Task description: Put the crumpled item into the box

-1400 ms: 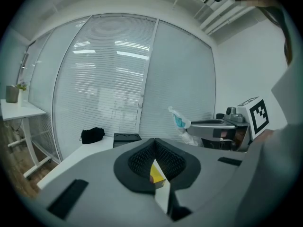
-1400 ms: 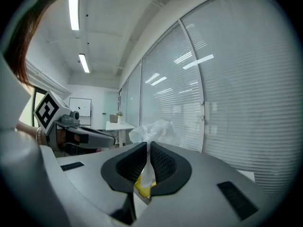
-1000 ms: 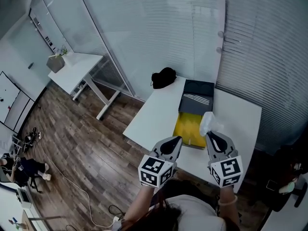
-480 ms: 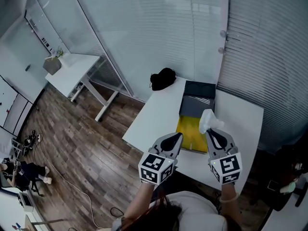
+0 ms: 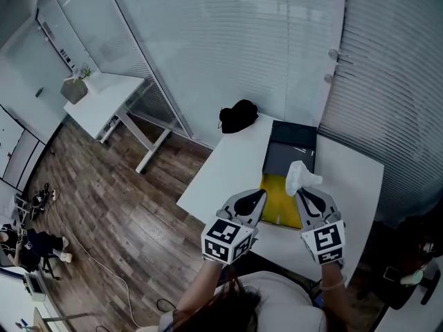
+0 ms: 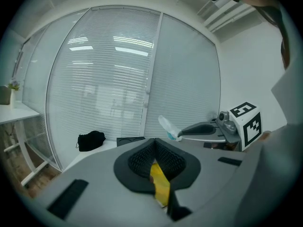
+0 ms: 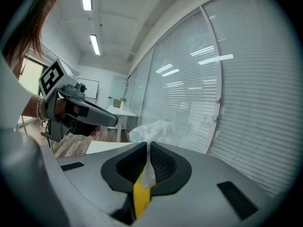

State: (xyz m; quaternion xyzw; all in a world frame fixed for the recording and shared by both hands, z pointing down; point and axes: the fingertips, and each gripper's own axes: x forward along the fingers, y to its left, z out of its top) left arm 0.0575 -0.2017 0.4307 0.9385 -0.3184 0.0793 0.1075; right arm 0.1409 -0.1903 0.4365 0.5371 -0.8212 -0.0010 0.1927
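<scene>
- The right gripper point(image 5: 302, 193) is clenching the crumpled item point(image 5: 299, 177), hovering over the right edge of the box point(image 5: 278, 203).
- The left gripper point(image 5: 257, 198) is sitting pinched shut, empty.

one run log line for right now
right claw: shut on crumpled plastic | plastic: held up over box | left claw: shut, empty | box: open, on white table
</scene>
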